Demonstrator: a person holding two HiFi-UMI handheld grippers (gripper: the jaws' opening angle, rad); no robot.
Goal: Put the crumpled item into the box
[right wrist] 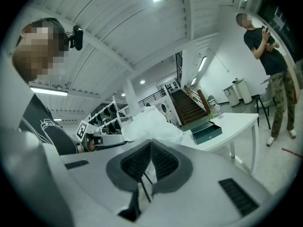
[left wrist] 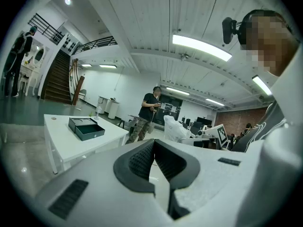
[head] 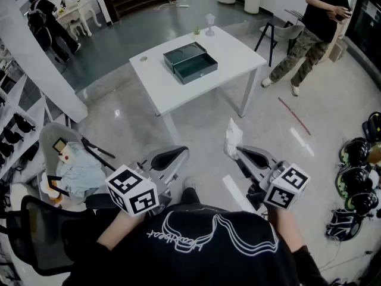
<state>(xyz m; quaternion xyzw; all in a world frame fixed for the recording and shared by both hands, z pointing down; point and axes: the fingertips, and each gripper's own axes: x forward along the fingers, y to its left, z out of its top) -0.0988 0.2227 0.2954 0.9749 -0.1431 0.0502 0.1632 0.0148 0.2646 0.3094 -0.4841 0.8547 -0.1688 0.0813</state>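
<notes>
Crumpled item (head: pixel 233 137), white, looks like thin plastic or paper, is pinched at the tips of the right gripper (head: pixel 236 154). Jaws are closed on it and the wad sticks up past the tips, clear in the right gripper view (right wrist: pixel 149 124). Left gripper (head: pixel 181 154) has jaws together w/ nothing between, idle near the torso. Box (head: pixel 190 62) is dark green w/ lid open, on the white table (head: pixel 232 52), well apart from both grippers w/ bare floor between.

Step, as I judge it: pick done, carry to box in hand. Next move needs a walk or reach fwd to the table, right gripper brought over the open compartment, then release. Grip is only on an edge, so the item could slip.
</notes>
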